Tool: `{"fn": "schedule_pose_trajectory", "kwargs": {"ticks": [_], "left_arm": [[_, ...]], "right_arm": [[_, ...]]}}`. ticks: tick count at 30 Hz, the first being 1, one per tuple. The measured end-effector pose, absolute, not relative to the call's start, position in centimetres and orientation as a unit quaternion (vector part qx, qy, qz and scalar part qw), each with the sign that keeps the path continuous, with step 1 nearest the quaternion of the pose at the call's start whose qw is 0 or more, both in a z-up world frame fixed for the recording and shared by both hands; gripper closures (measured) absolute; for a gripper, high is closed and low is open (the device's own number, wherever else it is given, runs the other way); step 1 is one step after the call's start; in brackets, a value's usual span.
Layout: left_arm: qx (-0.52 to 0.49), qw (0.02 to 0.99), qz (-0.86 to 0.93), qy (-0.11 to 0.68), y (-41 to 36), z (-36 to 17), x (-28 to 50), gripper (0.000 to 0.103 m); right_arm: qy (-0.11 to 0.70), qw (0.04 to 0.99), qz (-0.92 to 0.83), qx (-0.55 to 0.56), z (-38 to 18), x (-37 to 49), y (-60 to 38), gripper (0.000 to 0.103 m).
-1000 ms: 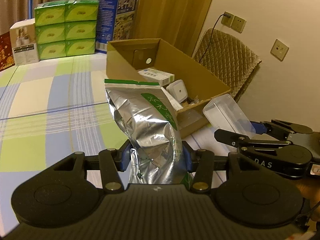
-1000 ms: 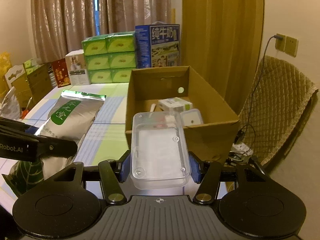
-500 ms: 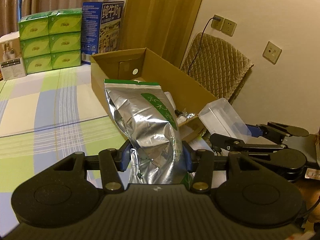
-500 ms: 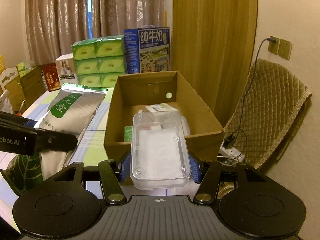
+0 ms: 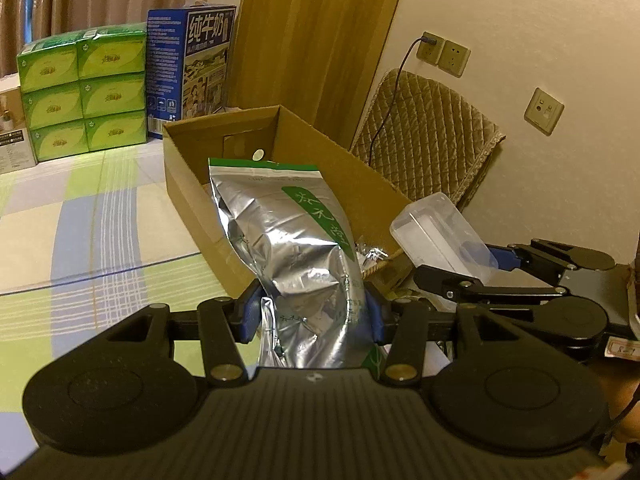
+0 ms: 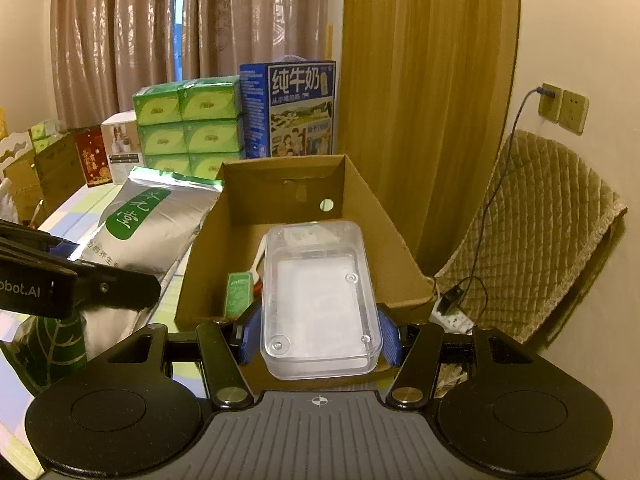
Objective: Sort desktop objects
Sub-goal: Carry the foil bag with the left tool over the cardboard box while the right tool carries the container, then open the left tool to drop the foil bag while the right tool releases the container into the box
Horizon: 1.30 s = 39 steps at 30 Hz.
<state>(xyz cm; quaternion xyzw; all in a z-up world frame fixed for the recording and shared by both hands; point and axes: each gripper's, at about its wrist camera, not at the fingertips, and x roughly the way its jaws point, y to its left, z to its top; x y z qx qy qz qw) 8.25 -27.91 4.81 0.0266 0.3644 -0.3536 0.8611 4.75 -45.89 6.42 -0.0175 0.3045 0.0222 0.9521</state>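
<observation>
Since a second ago both grippers have closed in on the cardboard box (image 6: 360, 216), which now looms larger. The left gripper (image 5: 312, 312) pinches the silver pouch (image 5: 288, 240) upright at the box's near left wall; the right gripper (image 6: 318, 338), angled downward, clamps the clear plastic case (image 6: 320, 296) over the box's near edge.
</observation>
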Motion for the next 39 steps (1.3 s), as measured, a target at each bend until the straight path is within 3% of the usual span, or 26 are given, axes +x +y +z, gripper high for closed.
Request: {"fn": "schedule_pose_trajectory", "kwargs": {"ticks": [39], "left_arm": [[-0.044, 0.863, -0.328, 0.381, -33.2, 4.8, 17.1, 0.058]], "right_arm": [[0.303, 0.953, 0.022, -0.012, 6.8, 14.2, -49.5, 0.048]]}}
